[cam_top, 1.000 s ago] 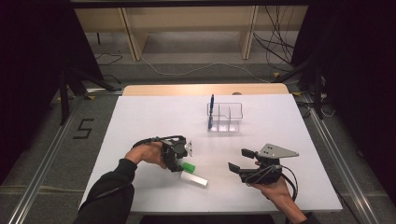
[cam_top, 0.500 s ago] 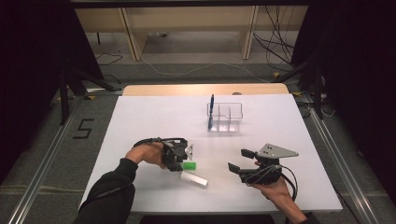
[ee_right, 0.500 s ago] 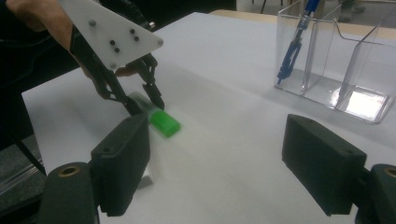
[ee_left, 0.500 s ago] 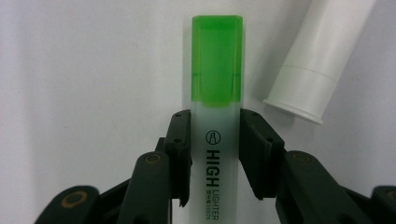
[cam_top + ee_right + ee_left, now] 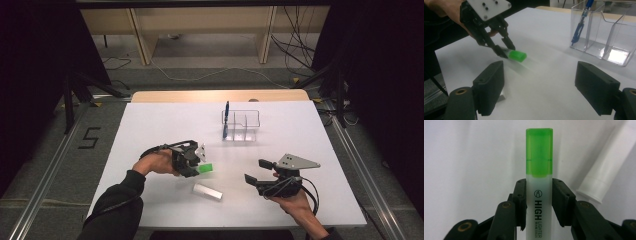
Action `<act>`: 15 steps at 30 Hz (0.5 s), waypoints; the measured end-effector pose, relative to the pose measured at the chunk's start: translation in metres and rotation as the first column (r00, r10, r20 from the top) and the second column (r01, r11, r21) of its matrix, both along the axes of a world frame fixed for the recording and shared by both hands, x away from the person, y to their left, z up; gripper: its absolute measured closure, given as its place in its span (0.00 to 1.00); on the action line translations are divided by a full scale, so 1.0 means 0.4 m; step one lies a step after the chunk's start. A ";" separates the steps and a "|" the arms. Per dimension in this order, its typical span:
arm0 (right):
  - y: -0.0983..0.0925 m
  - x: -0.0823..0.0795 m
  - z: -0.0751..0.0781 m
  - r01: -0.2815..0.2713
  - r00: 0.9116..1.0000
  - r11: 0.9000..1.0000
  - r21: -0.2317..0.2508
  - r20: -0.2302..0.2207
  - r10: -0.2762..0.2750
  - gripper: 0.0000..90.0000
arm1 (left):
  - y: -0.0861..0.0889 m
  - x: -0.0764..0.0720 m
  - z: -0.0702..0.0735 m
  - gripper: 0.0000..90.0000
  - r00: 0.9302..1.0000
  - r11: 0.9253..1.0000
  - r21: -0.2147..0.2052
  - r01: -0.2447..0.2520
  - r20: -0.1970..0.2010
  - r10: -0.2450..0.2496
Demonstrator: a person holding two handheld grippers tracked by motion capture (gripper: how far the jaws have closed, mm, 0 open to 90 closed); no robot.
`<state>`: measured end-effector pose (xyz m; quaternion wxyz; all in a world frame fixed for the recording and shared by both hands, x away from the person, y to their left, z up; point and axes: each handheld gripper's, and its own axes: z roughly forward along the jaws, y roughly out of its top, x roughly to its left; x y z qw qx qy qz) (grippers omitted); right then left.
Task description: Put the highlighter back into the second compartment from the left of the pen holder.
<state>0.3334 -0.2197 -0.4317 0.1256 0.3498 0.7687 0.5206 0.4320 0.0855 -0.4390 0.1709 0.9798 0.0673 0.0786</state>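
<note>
Jaws of the left gripper [image 5: 539, 202] clamped the green highlighter [image 5: 539, 170] by its barrel — cap clear for carrying — while the right gripper [image 5: 539, 90] gaped empty near the table's [image 5: 150, 130] front edge.

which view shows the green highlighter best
The left gripper view: the highlighter runs up the middle, green cap and printed label sharp, clamped in the left tool. The high view shows a small green cap at that tool; the right gripper view shows it blurred, farther off.
</note>
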 end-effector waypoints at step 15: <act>0.001 0.000 -0.001 0.009 1.000 1.000 0.004 0.003 -0.009 0.27 | 0.032 -0.044 0.059 0.73 0.959 0.930 -0.263 -0.258 0.050 0.280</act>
